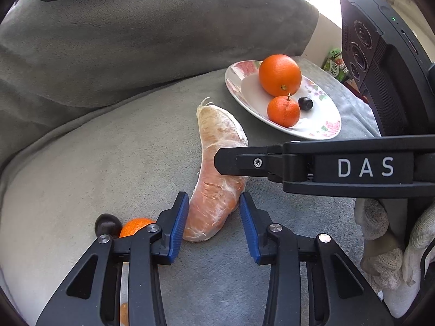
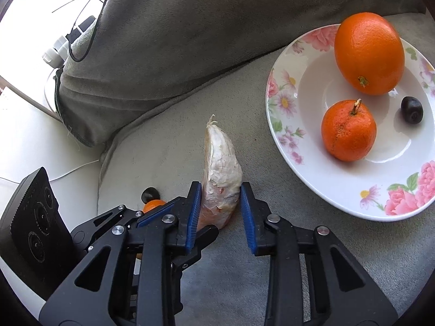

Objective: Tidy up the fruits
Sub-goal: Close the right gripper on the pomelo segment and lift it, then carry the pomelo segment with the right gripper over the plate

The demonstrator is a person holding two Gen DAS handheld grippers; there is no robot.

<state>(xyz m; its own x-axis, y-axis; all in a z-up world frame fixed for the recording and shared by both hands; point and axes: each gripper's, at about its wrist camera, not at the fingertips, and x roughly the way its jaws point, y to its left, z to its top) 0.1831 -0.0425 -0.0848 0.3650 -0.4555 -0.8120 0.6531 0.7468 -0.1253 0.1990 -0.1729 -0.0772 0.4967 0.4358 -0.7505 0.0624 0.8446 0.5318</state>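
A peeled pomelo wedge (image 1: 217, 174) lies on the grey cushion, also in the right wrist view (image 2: 221, 174). My left gripper (image 1: 214, 212) is open, its blue pads on either side of the wedge's near end. My right gripper (image 2: 220, 202) is open around the same wedge from the right; its finger (image 1: 244, 160) crosses the left wrist view. A floral plate (image 2: 312, 168) holds a large orange (image 2: 369, 54), a small mandarin (image 2: 348, 133) and a dark grape (image 2: 412, 110); the plate also shows in the left wrist view (image 1: 320, 130).
A small orange fruit (image 1: 134, 225) and a dark fruit (image 1: 107, 224) lie on the cushion left of the left gripper. A grey back cushion (image 1: 136, 40) rises behind. Cables and a power strip (image 2: 70, 40) lie far left. A green carton (image 1: 335, 62) stands beyond the plate.
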